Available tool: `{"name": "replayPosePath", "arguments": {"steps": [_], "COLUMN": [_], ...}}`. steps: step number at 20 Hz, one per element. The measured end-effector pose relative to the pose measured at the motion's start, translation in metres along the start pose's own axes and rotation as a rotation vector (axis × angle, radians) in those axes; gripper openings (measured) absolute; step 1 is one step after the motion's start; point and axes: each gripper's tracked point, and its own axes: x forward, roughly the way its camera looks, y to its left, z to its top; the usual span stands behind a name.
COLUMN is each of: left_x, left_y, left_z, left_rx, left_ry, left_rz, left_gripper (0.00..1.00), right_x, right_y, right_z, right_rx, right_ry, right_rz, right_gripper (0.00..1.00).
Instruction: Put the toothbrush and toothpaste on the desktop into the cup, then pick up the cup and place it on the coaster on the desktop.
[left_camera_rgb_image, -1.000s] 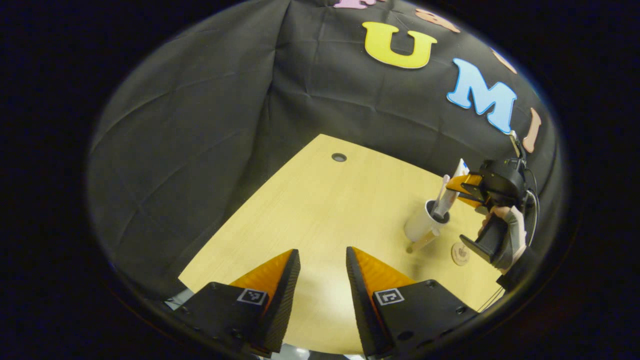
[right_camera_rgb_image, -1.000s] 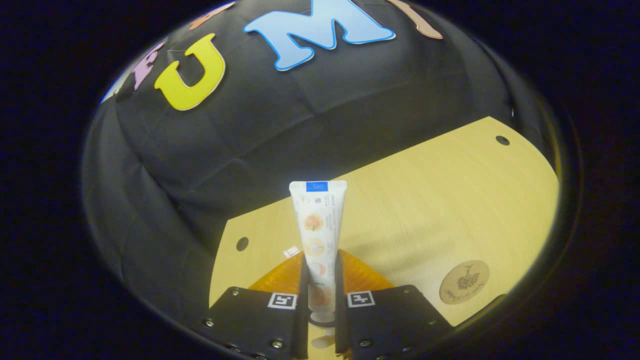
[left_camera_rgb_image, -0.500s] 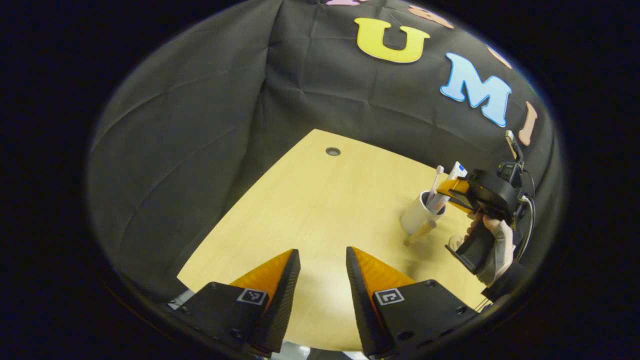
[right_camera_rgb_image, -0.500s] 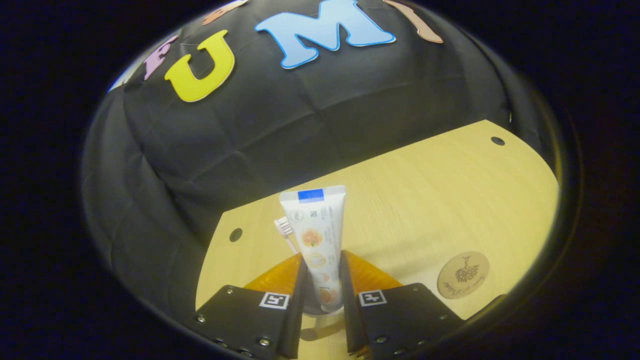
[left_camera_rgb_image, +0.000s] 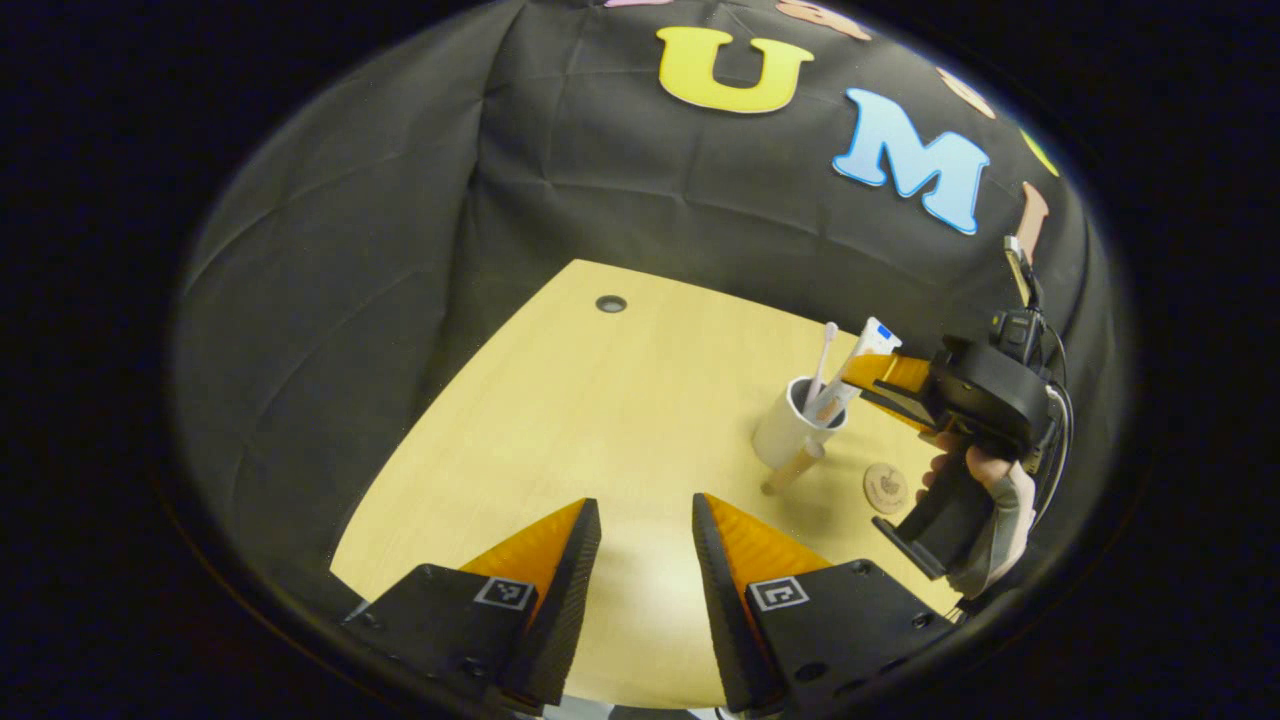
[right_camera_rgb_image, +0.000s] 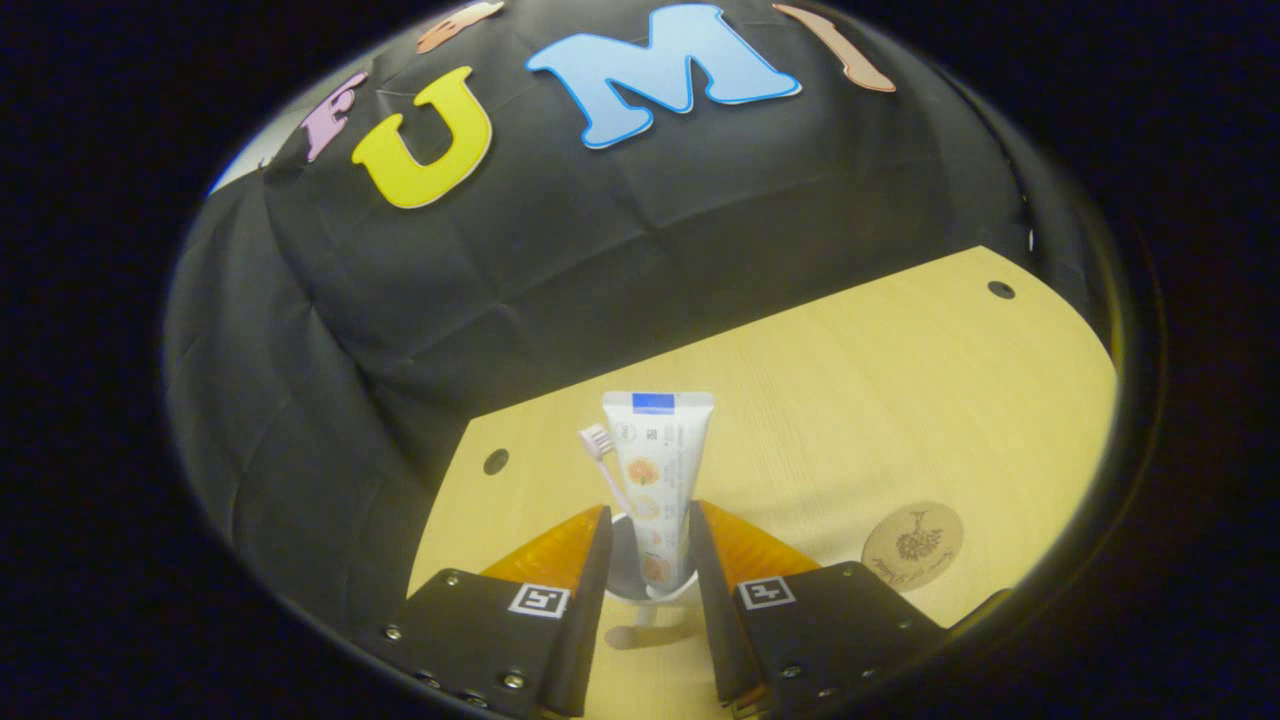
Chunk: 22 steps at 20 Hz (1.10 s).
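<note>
The white cup (left_camera_rgb_image: 785, 432) with a wooden handle (left_camera_rgb_image: 790, 470) stands on the desk (left_camera_rgb_image: 600, 420), with the toothbrush (left_camera_rgb_image: 825, 352) and the toothpaste tube (left_camera_rgb_image: 862, 348) upright inside it. My right gripper (left_camera_rgb_image: 862, 375), held by a hand (left_camera_rgb_image: 990, 490), hovers at the tube. In the right gripper view the tube (right_camera_rgb_image: 660, 465) stands in the cup (right_camera_rgb_image: 668, 592) between the parted fingers of the right gripper (right_camera_rgb_image: 650, 510), with a gap on its left side. The toothbrush (right_camera_rgb_image: 600, 445) leans beside the tube. My left gripper (left_camera_rgb_image: 645, 520) is open over the desk's near edge, holding nothing.
A round wooden coaster (left_camera_rgb_image: 885, 487) lies on the desk just right of the cup; it also lies to the right of my fingers as the coaster (right_camera_rgb_image: 912, 546). Cable holes (left_camera_rgb_image: 610, 303) (right_camera_rgb_image: 495, 461) mark the desk's far corners. Black cloth wall bounds the desk behind.
The right gripper lowered the toothpaste tube into the cup and its fingers have spread off the tube. The toothbrush head has come into the right gripper view. The left gripper drifted slightly.
</note>
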Motion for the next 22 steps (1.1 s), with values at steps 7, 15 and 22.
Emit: {"name": "replayPosePath", "arguments": {"steps": [7,15,22], "left_x": [0.025,0.056,0.093], "left_y": [-0.059,-0.116,-0.134], "left_z": [0.008,0.005,0.002], "left_rx": [0.070,0.139,0.247], "left_ry": [0.030,0.171,0.305], "left_rz": [-0.133,-0.285,-0.300], "left_gripper": [0.63,0.62,0.64], "right_x": [-0.047,-0.098,-0.135], "right_y": [-0.020,-0.112,-0.193], "right_z": [0.002,0.000,-0.006], "right_rx": [0.000,0.047,0.152], "right_ry": [0.004,-0.004,-0.028], "right_rz": [0.029,-0.098,-0.240], "right_gripper": [0.47,0.46,0.46]}}
